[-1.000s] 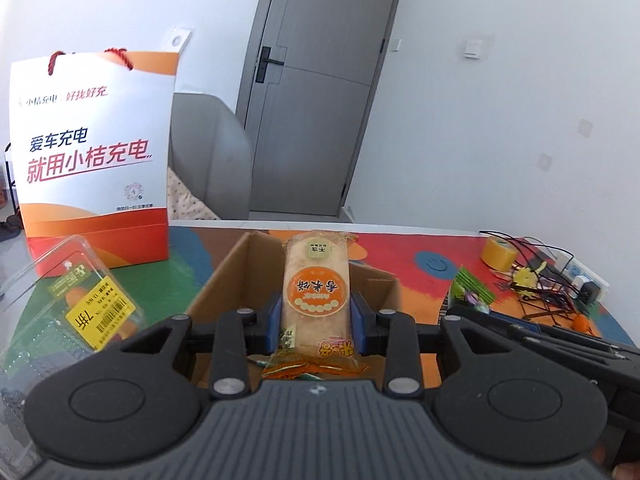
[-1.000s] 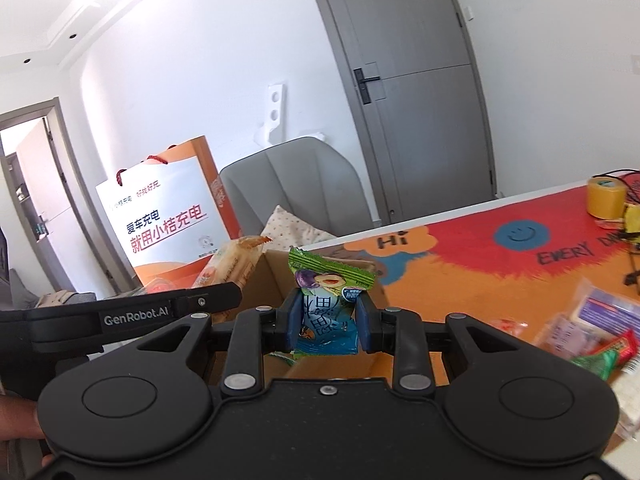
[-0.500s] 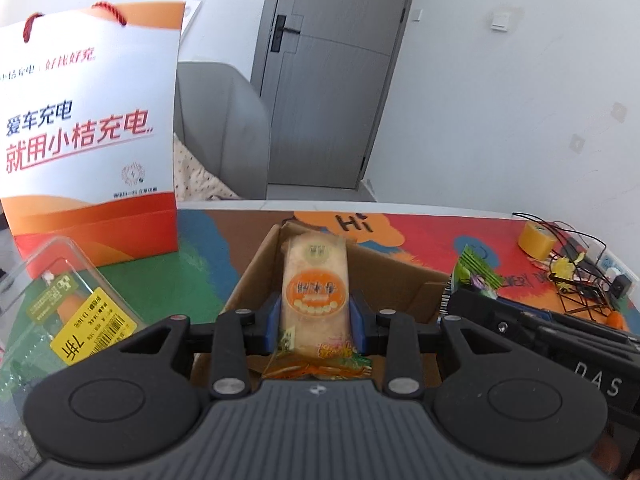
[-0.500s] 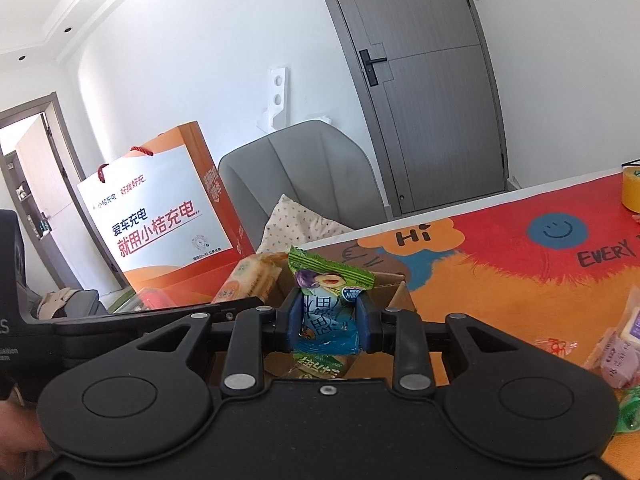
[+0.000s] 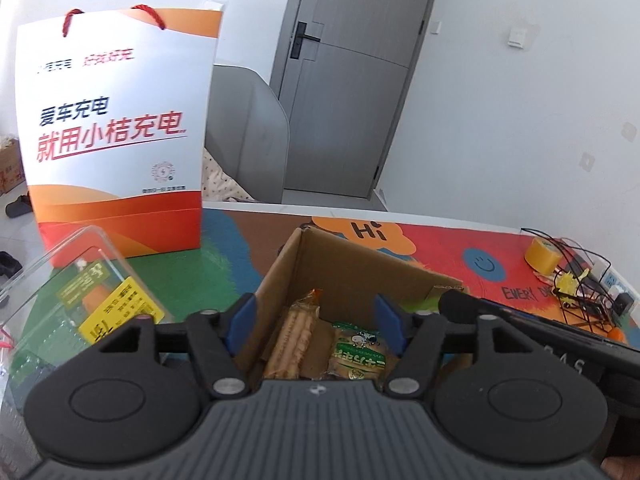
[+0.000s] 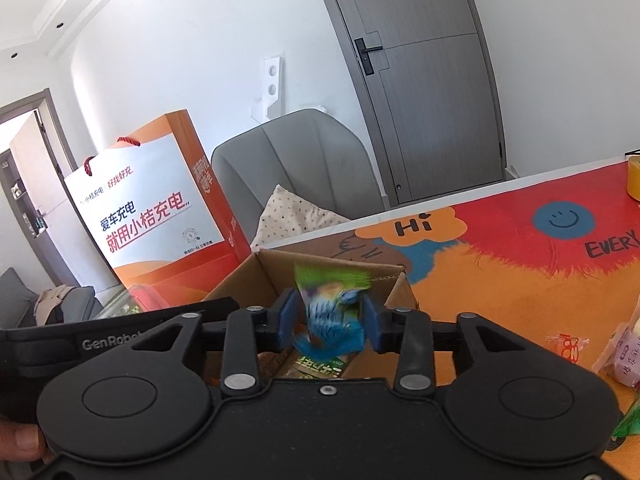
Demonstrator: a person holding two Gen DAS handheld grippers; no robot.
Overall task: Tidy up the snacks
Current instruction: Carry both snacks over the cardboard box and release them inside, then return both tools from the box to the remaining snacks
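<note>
An open cardboard box [image 5: 344, 264] stands on the colourful table mat. My left gripper [image 5: 316, 322] is open and empty above the box. The orange rice cracker pack [image 5: 294, 338] lies inside the box beside a green snack pack [image 5: 358, 354]. My right gripper [image 6: 326, 322] hovers over the same box [image 6: 256, 280]; its jaws have parted a little and the blue-green snack packet [image 6: 330, 312] between them is motion-blurred, apparently dropping. The green pack [image 6: 316, 366] shows below it.
An orange-white paper gift bag [image 5: 116, 128] stands behind the box on the left. A clear plastic clamshell [image 5: 76, 300] lies at the left. A yellow tape roll [image 5: 540, 256] and cables [image 5: 580, 292] sit right. Loose snack packets [image 6: 624, 348] lie right of the box.
My left gripper opened and the orange cracker pack dropped into the box. My right gripper moved over the box and its jaws began to part around the blue-green packet.
</note>
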